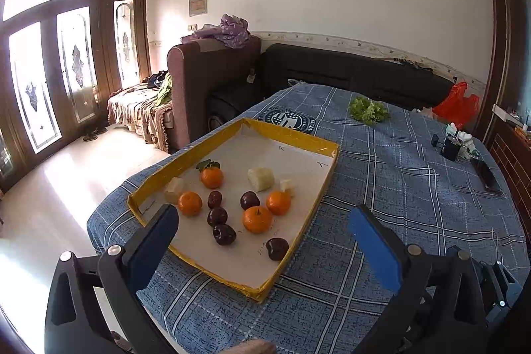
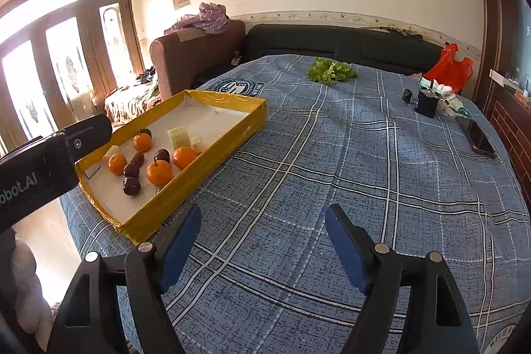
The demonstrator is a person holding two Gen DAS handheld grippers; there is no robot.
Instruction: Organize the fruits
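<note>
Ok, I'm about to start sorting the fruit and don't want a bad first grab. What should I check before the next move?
1. Left gripper jaws open and empty: ok.
2. Right gripper jaws open and empty: ok.
3. Yellow-rimmed cardboard tray flat on the blue plaid tablecloth: ok.
4. Front orange mandarin free of neighbours: ok.
5. Dark red plum clear of the tray wall: not ok, it is close against it.
6. Left gripper centred over one fruit: not ok.

tray [image 1: 292, 135] yellow rim, white floor. oranges [image 1: 211, 177] orange, plums [image 1: 217, 216] dark red. desk cloth [image 2: 332, 171] blue, white plaid lines. gripper pads [image 1: 371, 247] blue. bag [image 2: 451, 65] red.
</note>
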